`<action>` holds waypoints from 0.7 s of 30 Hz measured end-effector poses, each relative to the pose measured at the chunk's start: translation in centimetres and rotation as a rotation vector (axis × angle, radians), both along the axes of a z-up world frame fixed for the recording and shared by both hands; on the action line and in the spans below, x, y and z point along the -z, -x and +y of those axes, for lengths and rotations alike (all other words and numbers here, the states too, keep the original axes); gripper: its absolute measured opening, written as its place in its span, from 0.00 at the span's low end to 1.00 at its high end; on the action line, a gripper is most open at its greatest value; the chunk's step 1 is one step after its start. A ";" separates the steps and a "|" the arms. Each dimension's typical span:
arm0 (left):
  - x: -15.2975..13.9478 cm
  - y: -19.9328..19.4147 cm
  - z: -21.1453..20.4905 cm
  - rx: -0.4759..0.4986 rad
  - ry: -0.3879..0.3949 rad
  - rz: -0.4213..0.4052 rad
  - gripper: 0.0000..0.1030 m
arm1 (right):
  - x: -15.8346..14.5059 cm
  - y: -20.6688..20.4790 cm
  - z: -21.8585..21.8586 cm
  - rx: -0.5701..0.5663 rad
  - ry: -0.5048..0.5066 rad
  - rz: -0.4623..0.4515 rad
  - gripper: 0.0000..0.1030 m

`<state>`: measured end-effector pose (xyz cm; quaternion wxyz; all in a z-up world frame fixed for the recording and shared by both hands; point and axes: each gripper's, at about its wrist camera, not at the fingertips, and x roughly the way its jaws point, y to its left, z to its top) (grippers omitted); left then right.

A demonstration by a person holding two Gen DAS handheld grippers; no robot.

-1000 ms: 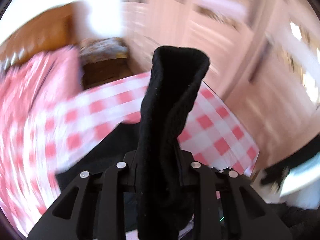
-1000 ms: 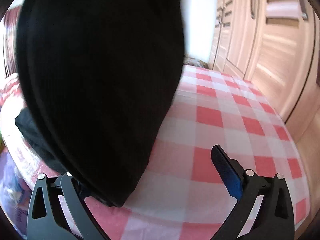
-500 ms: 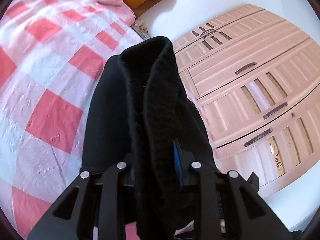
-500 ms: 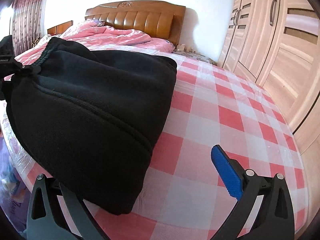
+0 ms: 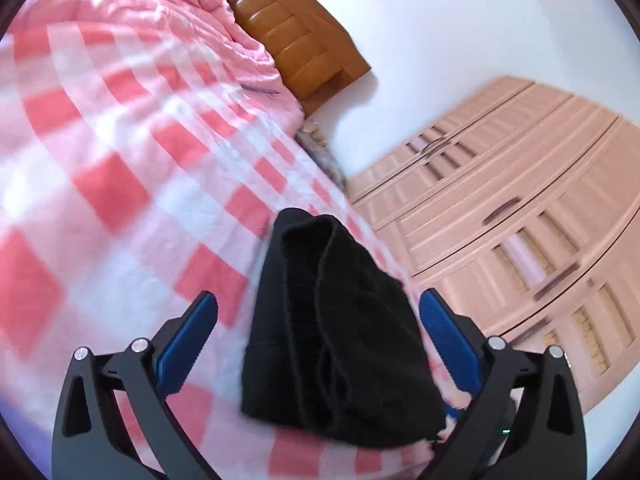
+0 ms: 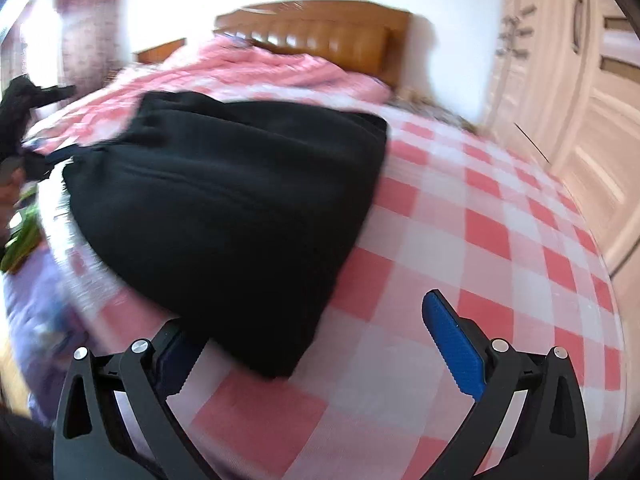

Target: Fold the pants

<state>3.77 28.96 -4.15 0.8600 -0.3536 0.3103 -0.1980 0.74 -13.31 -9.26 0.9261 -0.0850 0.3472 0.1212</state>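
Observation:
The black pants (image 6: 240,200) lie folded in a thick bundle on the red-and-white checked bed sheet (image 6: 500,240). In the left wrist view the same bundle (image 5: 340,340) lies end-on between the blue pads of my left gripper (image 5: 318,320), which is open and not touching it. My right gripper (image 6: 316,324) is open too; its left pad sits under the near corner of the pants and its right pad (image 6: 452,340) is over bare sheet. My left gripper also shows at the far left edge of the right wrist view (image 6: 24,96).
A pink quilt (image 6: 260,68) is bunched by the wooden headboard (image 6: 320,32). A pale wooden wardrobe (image 5: 520,220) stands along the right side of the bed. The near bed edge drops to purple cloth (image 6: 36,312) at the left.
My left gripper has opened and let go of the pants, which now rest on the bed. My right gripper has pulled back slightly; both views are blurred by motion.

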 end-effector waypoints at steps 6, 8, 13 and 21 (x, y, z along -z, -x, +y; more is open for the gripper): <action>-2.3 5.2 -5.2 0.141 -0.153 -0.081 0.87 | -3.1 3.4 0.7 -0.208 -0.172 -0.112 0.96; -0.9 6.1 -5.9 0.106 -0.208 -0.055 0.71 | -3.9 3.3 2.8 -0.275 -0.132 -0.147 0.96; 3.0 6.0 -5.4 0.084 -0.149 0.036 0.39 | -4.0 1.2 9.9 -0.446 0.005 -0.161 0.72; 1.3 4.2 -5.2 0.063 -0.189 -0.038 0.24 | -2.8 -4.1 16.1 -0.533 0.016 -0.070 0.44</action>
